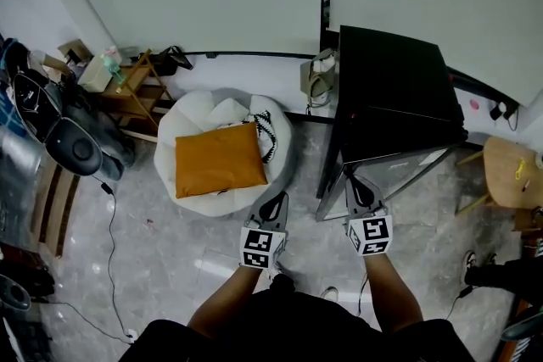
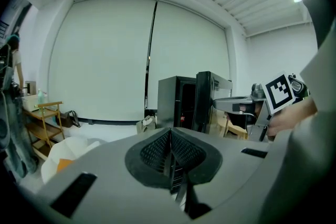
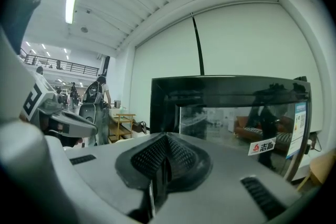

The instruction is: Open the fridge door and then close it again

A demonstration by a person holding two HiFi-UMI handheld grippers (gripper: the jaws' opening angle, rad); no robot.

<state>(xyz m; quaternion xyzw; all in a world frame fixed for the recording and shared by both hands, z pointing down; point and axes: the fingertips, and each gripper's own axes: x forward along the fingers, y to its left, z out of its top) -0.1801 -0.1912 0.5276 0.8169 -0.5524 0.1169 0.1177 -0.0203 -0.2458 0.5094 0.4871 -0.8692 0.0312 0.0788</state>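
A small black fridge [image 1: 392, 85] stands against the white wall. Its glass door [image 1: 392, 168] hangs ajar toward me. In the left gripper view the door [image 2: 209, 99] shows edge-on with the dark inside [image 2: 186, 105] beside it. In the right gripper view the reflective glass door [image 3: 236, 118] fills the middle. My right gripper [image 1: 360, 185] is shut and empty, its tip right at the door's front; I cannot tell whether it touches. It also shows in the left gripper view, right gripper [image 2: 244, 105]. My left gripper [image 1: 273, 204] is shut and empty, left of the fridge.
A white beanbag [image 1: 191, 119] with an orange cushion [image 1: 219, 158] lies left of the fridge. A wooden shelf [image 1: 136, 93] and dark gear [image 1: 72, 144] crowd the far left. A bag [image 1: 321, 76] leans by the fridge's left side. A round wooden stool [image 1: 509, 169] stands at the right.
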